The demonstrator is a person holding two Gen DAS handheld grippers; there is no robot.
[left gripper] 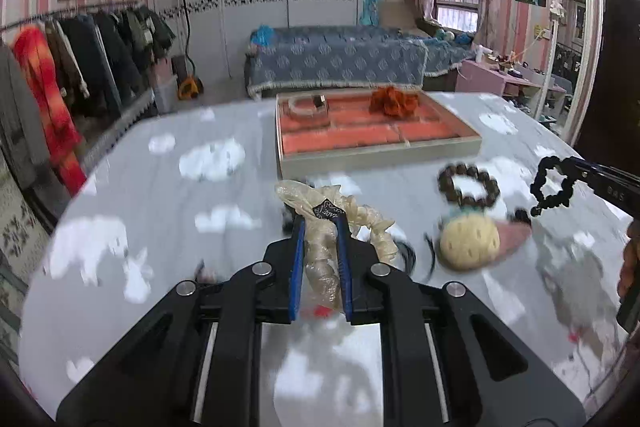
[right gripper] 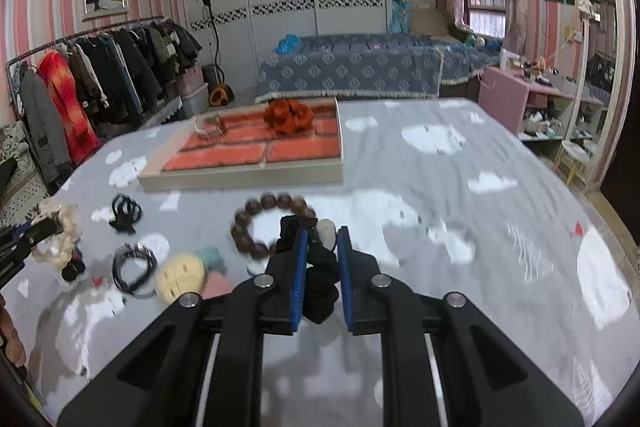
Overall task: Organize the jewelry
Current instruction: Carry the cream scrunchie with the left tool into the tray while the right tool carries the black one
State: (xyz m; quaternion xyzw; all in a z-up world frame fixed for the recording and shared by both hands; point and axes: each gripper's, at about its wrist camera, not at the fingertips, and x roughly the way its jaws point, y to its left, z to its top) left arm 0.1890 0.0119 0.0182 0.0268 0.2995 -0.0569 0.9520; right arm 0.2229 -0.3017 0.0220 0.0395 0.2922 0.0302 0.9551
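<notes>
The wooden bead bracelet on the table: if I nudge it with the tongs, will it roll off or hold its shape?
The wooden bead bracelet lies flat as a ring, so it will probably slide, not roll. Its round beads look strung loosely, so the loop would likely sag when lifted. The glossy table cover may let it skid.

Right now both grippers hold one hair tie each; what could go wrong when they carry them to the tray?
1. The cream scrunchie hangs loosely beyond the left gripper, so it may snag on the tray edge or slip out.
2. The right gripper, holding the black scrunchie, is just above the wooden bead bracelet and could drag it.
3. The orange scrunchie and a bangle already fill two compartments; a careless drop could land on them.
</notes>
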